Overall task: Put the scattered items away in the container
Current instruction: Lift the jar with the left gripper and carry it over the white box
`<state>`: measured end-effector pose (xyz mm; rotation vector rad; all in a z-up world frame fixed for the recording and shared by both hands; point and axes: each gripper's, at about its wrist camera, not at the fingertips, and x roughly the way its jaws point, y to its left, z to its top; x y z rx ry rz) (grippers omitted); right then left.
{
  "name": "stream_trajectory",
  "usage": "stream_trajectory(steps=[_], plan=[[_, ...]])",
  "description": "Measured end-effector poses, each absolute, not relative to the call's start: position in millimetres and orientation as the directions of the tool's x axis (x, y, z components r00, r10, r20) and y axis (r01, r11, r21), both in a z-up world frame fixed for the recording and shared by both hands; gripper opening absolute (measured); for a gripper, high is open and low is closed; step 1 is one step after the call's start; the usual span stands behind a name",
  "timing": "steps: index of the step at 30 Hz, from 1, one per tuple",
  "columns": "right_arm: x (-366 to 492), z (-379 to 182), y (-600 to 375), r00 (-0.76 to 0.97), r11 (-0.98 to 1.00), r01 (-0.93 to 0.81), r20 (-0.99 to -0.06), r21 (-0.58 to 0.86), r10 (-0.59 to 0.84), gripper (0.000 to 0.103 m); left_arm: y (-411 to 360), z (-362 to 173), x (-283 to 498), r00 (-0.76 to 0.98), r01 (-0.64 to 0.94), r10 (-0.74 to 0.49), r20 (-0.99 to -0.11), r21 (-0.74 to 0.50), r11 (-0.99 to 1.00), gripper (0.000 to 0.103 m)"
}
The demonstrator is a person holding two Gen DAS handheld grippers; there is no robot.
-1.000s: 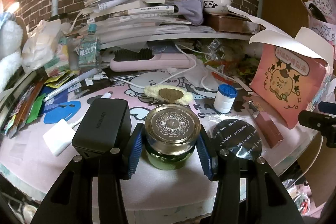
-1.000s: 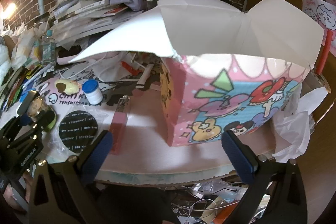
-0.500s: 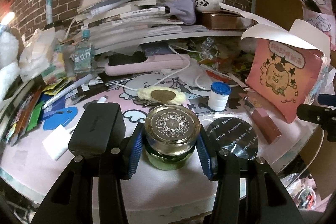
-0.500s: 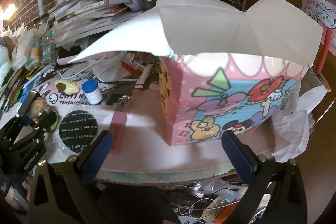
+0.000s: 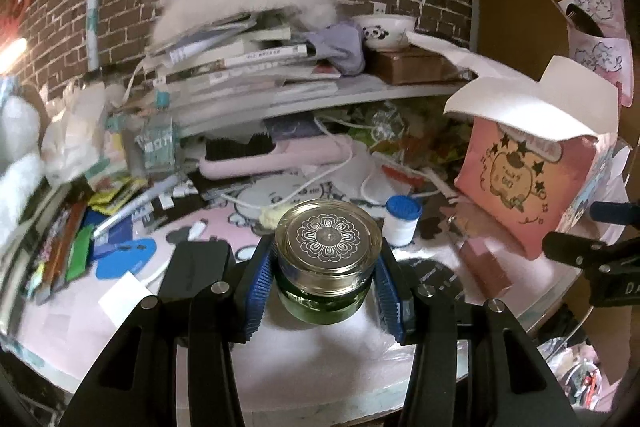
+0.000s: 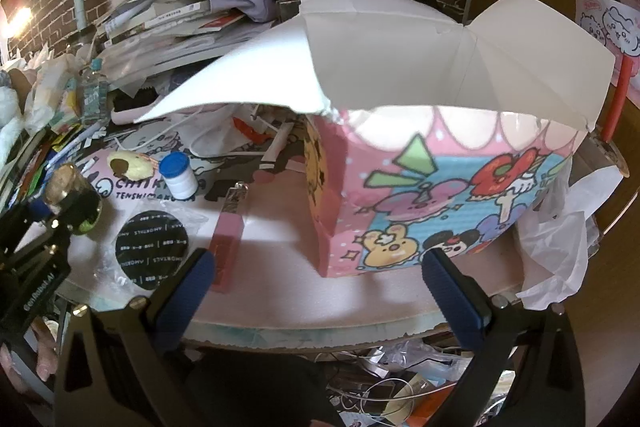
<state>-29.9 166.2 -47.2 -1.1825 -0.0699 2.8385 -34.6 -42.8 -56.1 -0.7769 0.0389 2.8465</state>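
My left gripper (image 5: pixel 326 273) is shut on a green glass jar with a gold flower-patterned lid (image 5: pixel 328 247) and holds it lifted above the pink table mat. The jar also shows at the left of the right wrist view (image 6: pixel 74 201). The pink cartoon carton (image 6: pixel 440 195) with open white flaps stands at the right; in the left wrist view it (image 5: pixel 524 179) is to the right of the jar. My right gripper (image 6: pixel 318 291) is open and empty, in front of the carton at the table's near edge.
On the mat lie a black charger block (image 5: pixel 198 269), a white bottle with a blue cap (image 6: pixel 178 175), a pink stick box (image 6: pixel 228 239), a black round packet (image 6: pixel 150 247) and a yellow puff (image 6: pixel 130 167). Books and clutter are stacked behind.
My left gripper has raised the jar off the table and tilted up a little. The right gripper has stayed put.
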Motion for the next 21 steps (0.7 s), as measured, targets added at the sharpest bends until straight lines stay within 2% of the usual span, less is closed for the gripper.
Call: stream_trajectory(steps=[21], plan=[[-20, -25, 184, -0.724, -0.997, -0.049, -0.686, -0.055, 0.073, 0.103, 2, 33, -31, -0.891, -0.287, 0.262, -0.371, 0.014, -0.958, 0.043]])
